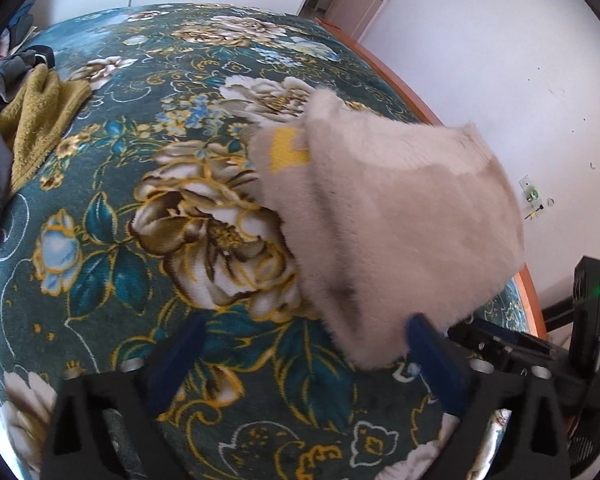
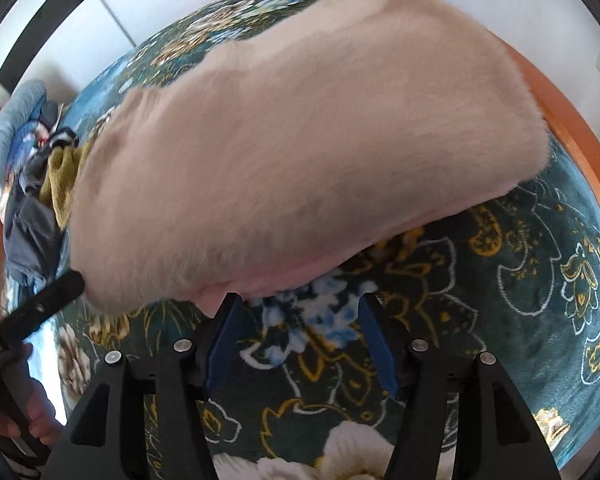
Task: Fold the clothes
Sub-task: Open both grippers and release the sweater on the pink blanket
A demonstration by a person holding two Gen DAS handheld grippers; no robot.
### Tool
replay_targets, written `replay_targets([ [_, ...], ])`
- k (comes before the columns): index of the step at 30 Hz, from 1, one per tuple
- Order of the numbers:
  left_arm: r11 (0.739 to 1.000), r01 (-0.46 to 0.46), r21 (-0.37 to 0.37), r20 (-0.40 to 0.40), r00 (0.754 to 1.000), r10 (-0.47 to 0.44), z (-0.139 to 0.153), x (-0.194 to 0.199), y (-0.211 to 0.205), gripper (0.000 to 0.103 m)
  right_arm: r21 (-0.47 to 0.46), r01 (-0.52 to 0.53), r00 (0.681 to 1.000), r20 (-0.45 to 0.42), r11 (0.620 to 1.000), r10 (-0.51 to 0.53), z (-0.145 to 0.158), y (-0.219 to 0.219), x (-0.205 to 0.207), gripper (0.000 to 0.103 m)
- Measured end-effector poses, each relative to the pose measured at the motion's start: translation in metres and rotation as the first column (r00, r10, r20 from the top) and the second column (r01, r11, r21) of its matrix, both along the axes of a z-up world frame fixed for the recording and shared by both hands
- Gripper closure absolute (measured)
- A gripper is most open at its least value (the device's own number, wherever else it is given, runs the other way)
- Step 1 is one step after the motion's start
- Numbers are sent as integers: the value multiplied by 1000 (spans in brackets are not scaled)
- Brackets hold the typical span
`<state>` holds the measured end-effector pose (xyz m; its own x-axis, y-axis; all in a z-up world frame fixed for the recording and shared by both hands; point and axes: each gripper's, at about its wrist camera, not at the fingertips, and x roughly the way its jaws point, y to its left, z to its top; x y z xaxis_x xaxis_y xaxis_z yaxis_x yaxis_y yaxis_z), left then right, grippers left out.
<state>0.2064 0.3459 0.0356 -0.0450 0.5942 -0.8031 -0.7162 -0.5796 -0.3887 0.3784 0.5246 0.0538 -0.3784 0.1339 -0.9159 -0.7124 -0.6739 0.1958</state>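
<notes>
A fuzzy cream garment [image 1: 404, 224] with a yellow patch lies folded in a thick bundle on the floral bedspread [image 1: 180, 240]. It fills the upper half of the right wrist view [image 2: 292, 152]. My left gripper [image 1: 304, 352] is open, its blue pads wide apart; the right pad [image 1: 432, 360] sits at the garment's near edge, nothing is between them. My right gripper [image 2: 300, 328] is open, its left pad [image 2: 226, 332] just under the garment's near edge. Whether the pads touch the fabric is unclear.
A mustard-yellow towel [image 1: 40, 120] and dark grey clothes [image 1: 4, 80] are piled at the far left of the bed, also in the right wrist view [image 2: 58, 176]. The orange bed frame [image 1: 420, 108] runs along the right, beside a white wall. The other gripper [image 2: 28, 320] shows at left.
</notes>
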Motion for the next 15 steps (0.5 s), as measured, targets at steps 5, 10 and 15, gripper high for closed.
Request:
replay_targets([
  [5,1000,15,-9,-19,1000,-16,-3,-1,-3,0,25,16,1000,15,1000,-17,-6,-13,-6,16],
  [10,999,36,-15,-17,999,-37,-5,1,-1,0,46,39,997,59,998,-42,-13,-21,-10,6],
  [15,997,66,-39,-26,997,-67,-9,8,5,0,69,54,995,77,996,-60,-14,-25,-11,2],
])
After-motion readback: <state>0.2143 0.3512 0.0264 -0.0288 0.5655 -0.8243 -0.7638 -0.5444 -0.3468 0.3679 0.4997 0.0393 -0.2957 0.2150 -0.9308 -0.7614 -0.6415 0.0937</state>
